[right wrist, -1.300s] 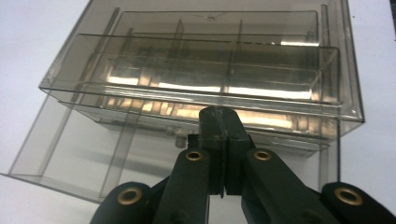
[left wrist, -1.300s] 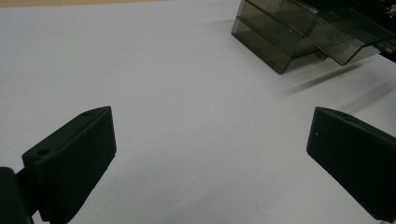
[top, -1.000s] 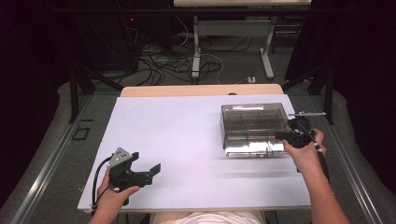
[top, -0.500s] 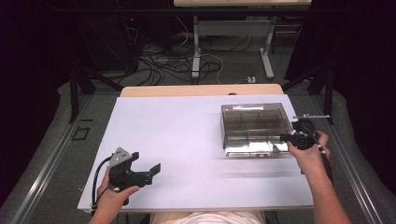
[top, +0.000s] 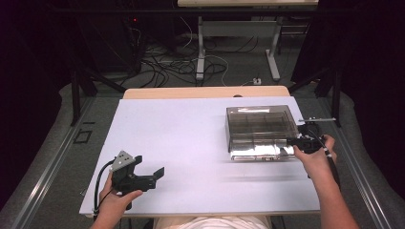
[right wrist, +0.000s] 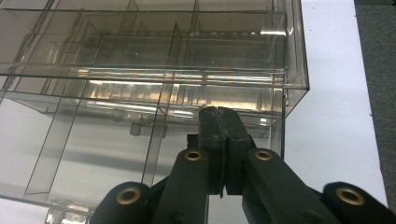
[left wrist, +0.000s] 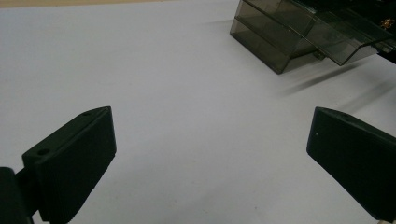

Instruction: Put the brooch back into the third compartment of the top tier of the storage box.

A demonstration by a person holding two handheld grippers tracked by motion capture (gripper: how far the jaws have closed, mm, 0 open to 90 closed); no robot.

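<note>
Right gripper (right wrist: 223,122), jaws pressed together at the box (top: 260,131) lid's edge (gripping nothing I can confirm), could slip off; left gripper (top: 145,175) gapes empty.

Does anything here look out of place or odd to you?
Only one thing: the clear box's lid stands partly raised and tilted above the box, with the right hand-held gripper shut at its front edge. Nothing looks spilled or damaged.

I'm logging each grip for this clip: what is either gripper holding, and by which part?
The right gripper is shut at the near front edge of the smoky clear plastic compartment box; whether it pinches it cannot be told. The left gripper holds nothing.
</note>
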